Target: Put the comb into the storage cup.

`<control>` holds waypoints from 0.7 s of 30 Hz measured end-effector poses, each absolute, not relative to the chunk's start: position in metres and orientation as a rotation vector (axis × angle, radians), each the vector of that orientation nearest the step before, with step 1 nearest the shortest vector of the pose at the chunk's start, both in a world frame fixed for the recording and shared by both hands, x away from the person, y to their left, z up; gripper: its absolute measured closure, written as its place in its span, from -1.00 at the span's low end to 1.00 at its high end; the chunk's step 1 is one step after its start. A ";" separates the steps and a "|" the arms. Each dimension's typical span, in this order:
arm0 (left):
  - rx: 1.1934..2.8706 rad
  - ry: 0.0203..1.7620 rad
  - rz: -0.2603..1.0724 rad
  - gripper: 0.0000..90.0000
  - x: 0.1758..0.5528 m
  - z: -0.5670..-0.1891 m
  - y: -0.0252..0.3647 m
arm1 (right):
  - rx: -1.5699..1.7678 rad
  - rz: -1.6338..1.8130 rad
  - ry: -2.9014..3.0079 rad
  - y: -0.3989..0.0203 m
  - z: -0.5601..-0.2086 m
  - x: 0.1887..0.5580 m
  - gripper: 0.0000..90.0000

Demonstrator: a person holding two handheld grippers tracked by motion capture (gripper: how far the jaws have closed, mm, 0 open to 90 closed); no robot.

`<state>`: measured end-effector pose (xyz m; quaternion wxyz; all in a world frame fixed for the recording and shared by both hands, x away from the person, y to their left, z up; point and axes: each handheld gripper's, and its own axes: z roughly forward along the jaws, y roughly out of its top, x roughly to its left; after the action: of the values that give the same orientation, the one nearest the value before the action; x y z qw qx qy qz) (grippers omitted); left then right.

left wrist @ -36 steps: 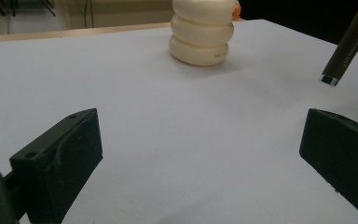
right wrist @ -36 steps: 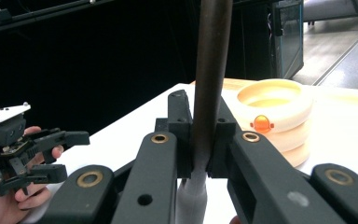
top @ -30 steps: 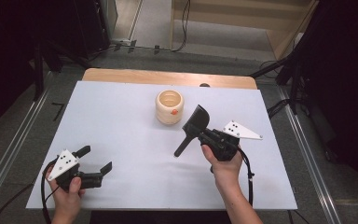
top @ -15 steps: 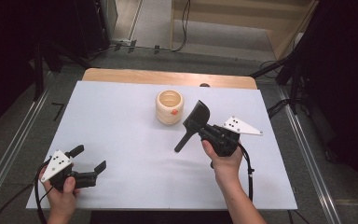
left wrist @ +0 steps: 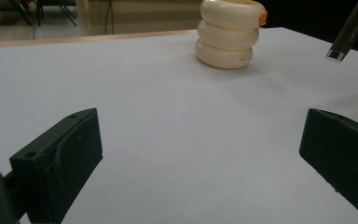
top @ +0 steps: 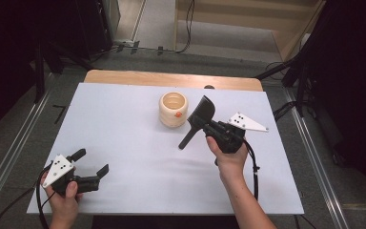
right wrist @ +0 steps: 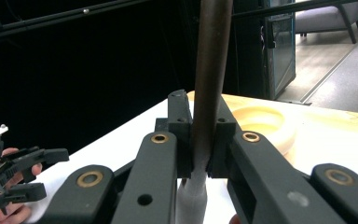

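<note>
My right gripper [top: 204, 128] is shut on the handle of a black spatula [top: 201, 110], which it holds off the table; the flat head points to the far side and the handle end [top: 183, 144] slants toward me. In the right gripper view the dark handle [right wrist: 212, 70] stands upright, pinched between the two jaws of the right gripper [right wrist: 200, 112]. A cream ribbed cup [top: 173, 109] with an orange spot stands just left of the spatula head. My left gripper [top: 91, 161] rests open near the front left corner, with nothing between its jaws [left wrist: 200, 121].
A white sheet [top: 124, 124] covers the table, with a wooden strip [top: 171, 78] along the far edge. In the left gripper view the cup [left wrist: 227, 32] stands far ahead and the spatula's handle tip [left wrist: 349, 30] hangs at the upper right. Dark stands and floor surround the table.
The right gripper has edged the spatula slightly away from me, toward the cup. The left gripper has stayed about where it was.
</note>
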<state>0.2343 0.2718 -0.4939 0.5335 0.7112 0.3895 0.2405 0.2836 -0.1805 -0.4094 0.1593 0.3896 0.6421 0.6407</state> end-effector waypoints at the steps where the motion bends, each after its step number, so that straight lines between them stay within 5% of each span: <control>1: 1.697 0.930 0.572 -1.00 0.234 -0.494 0.272 | 1.112 1.831 1.835 -0.180 -0.409 0.285 0.81; 21: 1.686 0.931 0.545 -1.00 0.236 -0.495 0.274 | 1.089 1.818 1.829 -0.176 -0.398 0.303 0.81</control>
<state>0.2361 0.2742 -0.4947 0.5397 0.7090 0.3918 0.2292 0.3030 -0.1760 -0.3985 0.1705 0.3833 0.6439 0.6399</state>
